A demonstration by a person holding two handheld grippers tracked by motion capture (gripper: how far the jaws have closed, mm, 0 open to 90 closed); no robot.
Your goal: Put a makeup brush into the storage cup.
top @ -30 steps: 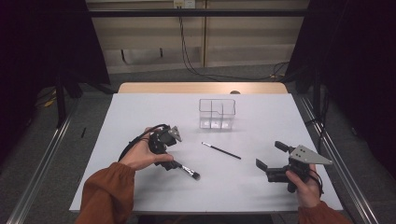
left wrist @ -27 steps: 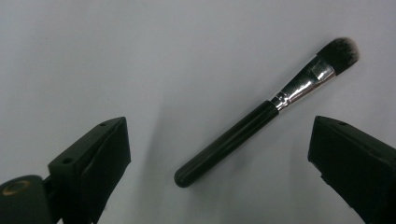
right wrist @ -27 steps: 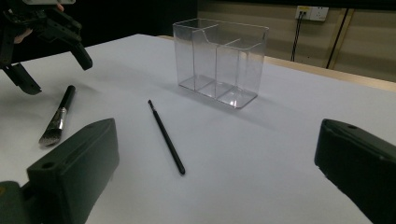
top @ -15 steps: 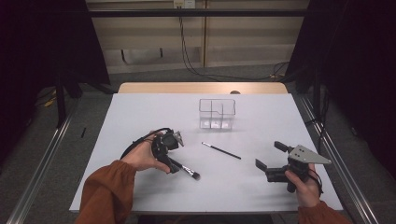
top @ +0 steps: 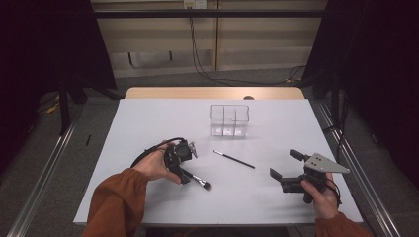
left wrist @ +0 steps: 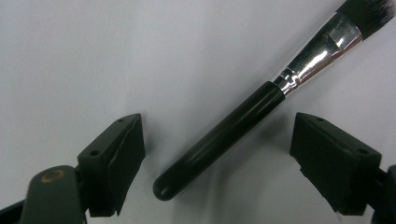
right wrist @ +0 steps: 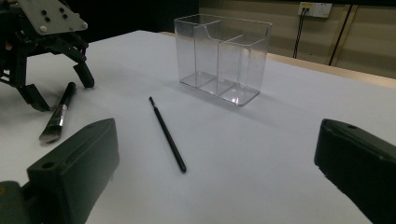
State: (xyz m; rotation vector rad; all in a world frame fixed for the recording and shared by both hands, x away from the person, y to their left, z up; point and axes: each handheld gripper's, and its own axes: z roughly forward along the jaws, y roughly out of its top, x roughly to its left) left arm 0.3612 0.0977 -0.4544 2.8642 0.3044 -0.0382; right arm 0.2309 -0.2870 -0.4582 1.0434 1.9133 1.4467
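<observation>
- The makeup brush (left wrist: 243, 126) is straddled by the left gripper (left wrist: 217, 158); its jaws, just closing, are not yet pressed on the handle.
- The right gripper (top: 286, 168) is held wide open and empty, well right of the brush.

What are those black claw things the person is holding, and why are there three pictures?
A person sits at a white table holding a grabbing tool in each hand. One camera looks down from above; another rides on each tool.

The left tool is set over a fat makeup brush. Its jaws have just been closing, but do not touch the handle between them yet. The right tool is open and holds nothing.

On the table also lie a thin brush and a clear box with compartments.
</observation>
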